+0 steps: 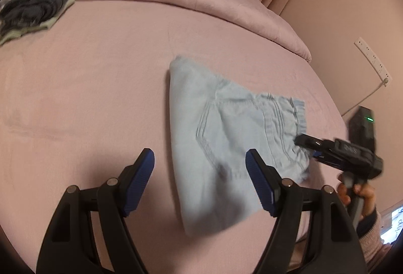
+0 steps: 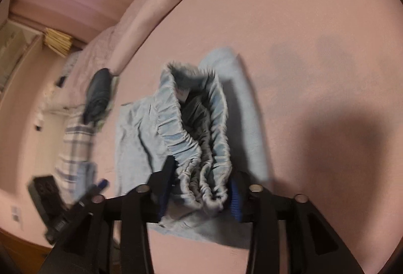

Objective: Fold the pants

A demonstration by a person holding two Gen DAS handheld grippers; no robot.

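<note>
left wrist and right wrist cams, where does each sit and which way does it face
Left wrist: rides the left gripper, tilted down at the pink bed and folded light blue pants; its open fingers show, plus the right gripper and the hand holding it.
Right wrist: rides the right gripper, looking down into the pants' elastic waistband bunched between its fingers.
Shared: the pants, the bed, the dark clothes pile.

Dim pinkish light, fisheye-warped edges — motion blur, soft shadows
</note>
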